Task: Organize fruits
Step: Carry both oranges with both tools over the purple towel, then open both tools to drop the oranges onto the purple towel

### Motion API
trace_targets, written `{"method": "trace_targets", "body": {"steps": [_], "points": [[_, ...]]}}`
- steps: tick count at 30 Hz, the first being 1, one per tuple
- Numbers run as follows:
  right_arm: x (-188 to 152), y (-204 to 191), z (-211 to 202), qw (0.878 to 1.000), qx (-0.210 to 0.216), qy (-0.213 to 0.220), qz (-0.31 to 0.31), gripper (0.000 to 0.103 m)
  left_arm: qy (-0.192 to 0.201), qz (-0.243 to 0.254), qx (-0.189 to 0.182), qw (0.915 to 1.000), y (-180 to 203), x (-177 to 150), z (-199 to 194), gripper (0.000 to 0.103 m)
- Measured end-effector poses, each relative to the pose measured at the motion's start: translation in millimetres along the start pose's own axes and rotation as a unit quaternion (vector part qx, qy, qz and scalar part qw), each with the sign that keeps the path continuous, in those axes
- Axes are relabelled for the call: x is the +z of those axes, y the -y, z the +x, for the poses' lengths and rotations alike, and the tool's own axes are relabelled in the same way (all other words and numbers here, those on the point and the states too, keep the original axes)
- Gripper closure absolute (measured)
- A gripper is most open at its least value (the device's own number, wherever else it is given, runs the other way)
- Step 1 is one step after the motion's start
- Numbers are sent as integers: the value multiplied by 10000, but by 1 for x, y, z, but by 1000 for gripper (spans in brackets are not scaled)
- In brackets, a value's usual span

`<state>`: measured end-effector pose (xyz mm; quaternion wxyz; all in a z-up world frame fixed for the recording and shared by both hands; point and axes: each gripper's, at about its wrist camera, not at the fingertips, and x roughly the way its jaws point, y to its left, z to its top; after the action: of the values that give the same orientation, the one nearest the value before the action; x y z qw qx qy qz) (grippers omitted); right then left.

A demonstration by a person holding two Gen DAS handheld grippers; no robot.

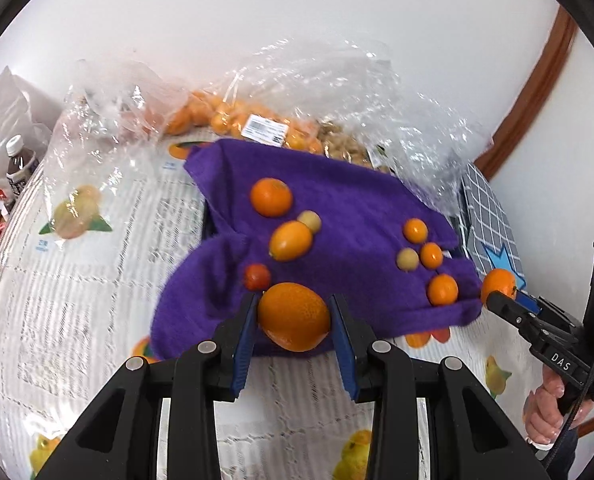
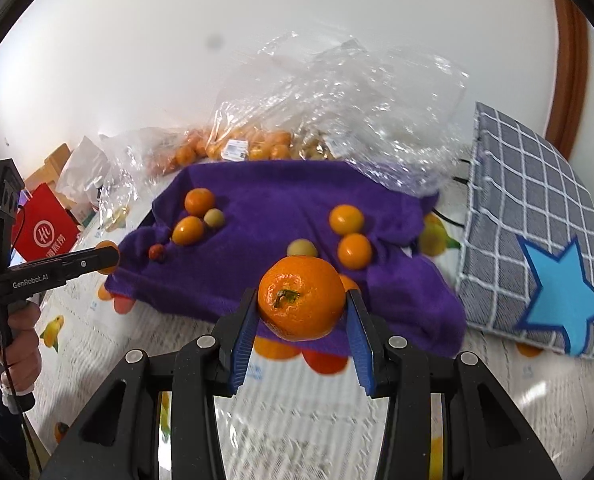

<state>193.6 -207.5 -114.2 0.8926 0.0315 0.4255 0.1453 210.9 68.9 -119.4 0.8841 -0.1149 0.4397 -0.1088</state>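
Your left claw (image 1: 293, 318) grips a smooth oval orange citrus fruit (image 1: 294, 316) between its blue pads, held above the near edge of the fuzzy purple cloth (image 1: 349, 200). Your right claw (image 2: 301, 308) clamps a round orange mandarin with a green stem (image 2: 301, 304) over the same cloth, where smaller orange and pale yellow fruits lie scattered

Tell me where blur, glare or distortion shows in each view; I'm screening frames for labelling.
Left wrist view: fisheye bends the wall; tablecloth print smeared, held orange fairly sharp; glare on plastic bags. Right wrist view: same fisheye curve, a dark smudge over the wall, tablecloth blurred below the held orange.
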Motion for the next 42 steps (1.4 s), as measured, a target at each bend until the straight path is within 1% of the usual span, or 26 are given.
{"method": "trace_targets", "body": {"steps": [5,10,14,18,26,33,35,38,42], "points": [[10,-7,23,9999,101,-98,-27,60,5,-160,-55,9999,-12,11,3,69],[14,-12,50,9993,182,-329,-18,60,-8,-191,-49,9998,-18,18,8,69],[14,-19,69,9984,206,-509,-101,60,-49,-275,-138,9995,-23,23,13,69],[13,-25,84,9974,199,-664,-173,60,-112,-235,-123,9996,-23,26,21,69],[14,-27,101,9963,171,-822,-209,60,-233,-131,-246,9993,-19,31,34,69],[12,-26,102,9960,217,-842,-205,60,-438,4,-380,9983,-9,31,50,69],[12,-25,96,9964,228,-786,-210,59,-504,22,-423,9978,-5,31,56,69],[14,-25,85,9974,156,-651,-277,53,-595,50,-446,9972,0,29,64,69],[15,-21,69,9984,107,-491,-262,53,-659,98,-446,9968,7,28,70,69]]}}
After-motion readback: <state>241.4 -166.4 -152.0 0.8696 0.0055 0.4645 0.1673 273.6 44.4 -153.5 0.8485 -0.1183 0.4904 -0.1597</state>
